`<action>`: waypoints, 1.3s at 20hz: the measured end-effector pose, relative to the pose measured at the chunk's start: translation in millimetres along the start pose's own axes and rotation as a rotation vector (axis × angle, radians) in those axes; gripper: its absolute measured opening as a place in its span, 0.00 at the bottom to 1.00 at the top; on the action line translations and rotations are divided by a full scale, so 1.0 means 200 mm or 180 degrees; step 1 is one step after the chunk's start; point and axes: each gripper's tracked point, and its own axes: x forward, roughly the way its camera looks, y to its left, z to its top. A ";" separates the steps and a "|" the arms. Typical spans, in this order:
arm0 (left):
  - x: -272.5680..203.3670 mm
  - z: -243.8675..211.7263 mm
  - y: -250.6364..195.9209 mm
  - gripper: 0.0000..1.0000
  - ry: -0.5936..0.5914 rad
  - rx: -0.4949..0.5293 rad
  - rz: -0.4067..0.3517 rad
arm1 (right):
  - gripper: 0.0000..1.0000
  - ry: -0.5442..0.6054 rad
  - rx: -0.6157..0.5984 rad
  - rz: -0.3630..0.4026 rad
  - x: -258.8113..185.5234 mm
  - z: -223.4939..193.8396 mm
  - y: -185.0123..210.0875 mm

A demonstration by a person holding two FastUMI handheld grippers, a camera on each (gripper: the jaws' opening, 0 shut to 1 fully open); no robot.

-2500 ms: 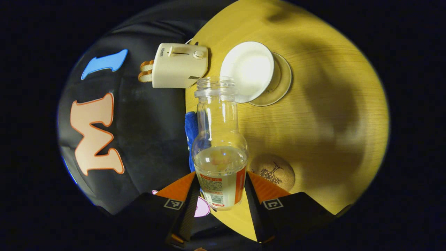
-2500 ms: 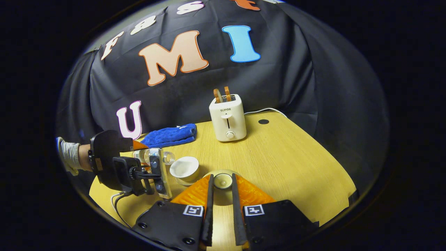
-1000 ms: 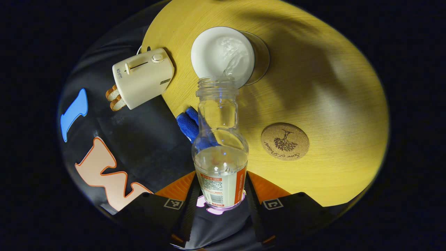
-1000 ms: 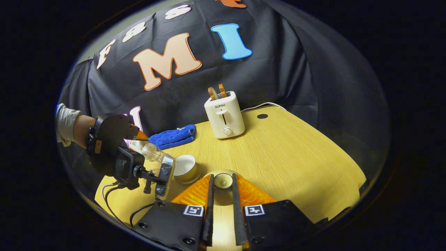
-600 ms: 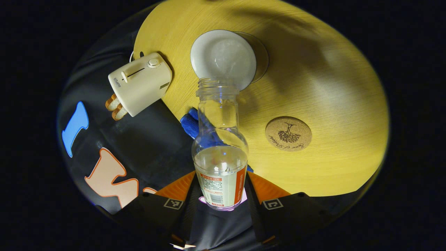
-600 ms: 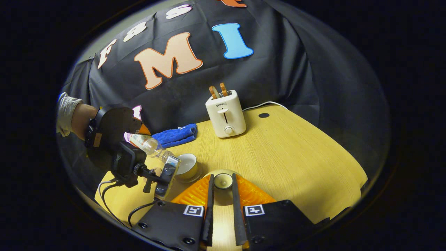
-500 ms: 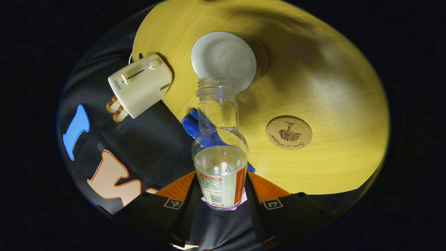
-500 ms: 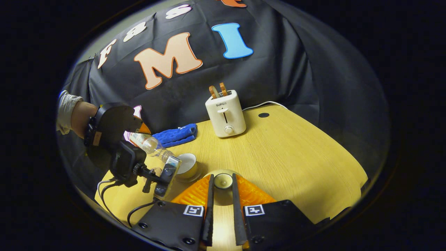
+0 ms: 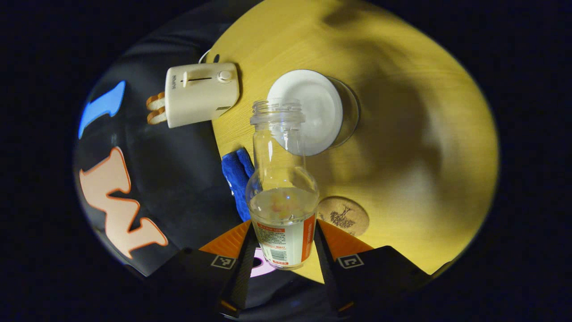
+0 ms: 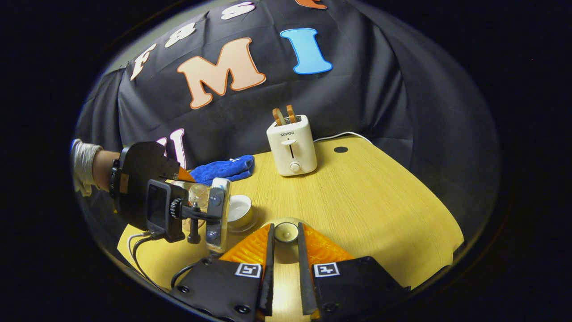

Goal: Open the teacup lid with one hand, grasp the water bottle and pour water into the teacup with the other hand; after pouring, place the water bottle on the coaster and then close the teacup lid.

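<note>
My left gripper (image 9: 283, 229) is shut on the lower, labelled part of a clear water bottle (image 9: 282, 197) with no cap and some water left near its base. Its mouth hangs over the near rim of the white teacup (image 9: 313, 105), which stands uncovered on a glass saucer (image 9: 351, 114). A round cork coaster (image 9: 343, 214) lies on the table just right of the bottle's base. My right gripper (image 10: 285, 230) is shut on the knob of the teacup lid (image 10: 286, 232), held above the table right of the teacup (image 10: 239, 210). The left gripper (image 10: 187, 182) holds the bottle (image 10: 199, 194) about level.
A cream toaster (image 10: 291, 145) with two bread slices stands at the back of the yellow wooden table (image 10: 380, 210), its cord trailing behind. A folded blue cloth (image 10: 221, 170) lies at the table's back left edge. A person's hand (image 10: 100, 172) holds the left gripper.
Water was streaming from the tipped bottle into the teacup a second ago. The left gripper has since swung the bottle back to about level and the stream has stopped. The right gripper kept still with the lid.
</note>
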 end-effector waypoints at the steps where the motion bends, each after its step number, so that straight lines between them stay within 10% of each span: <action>1: 0.01 -0.01 -0.03 0.67 -0.0030 -0.0167 -0.0028 | 0.28 0.0013 -0.0036 0.0002 0.01 0.01 0.01; 11: 0.07 -0.03 -0.16 0.65 -0.0522 -0.1747 -0.0066 | 0.29 0.0202 -0.0205 -0.0023 -0.02 0.02 0.09; 26: 0.03 -0.10 0.01 0.65 -0.1472 -0.3703 0.0488 | 0.28 0.0380 -0.0562 0.0013 -0.04 -0.01 0.33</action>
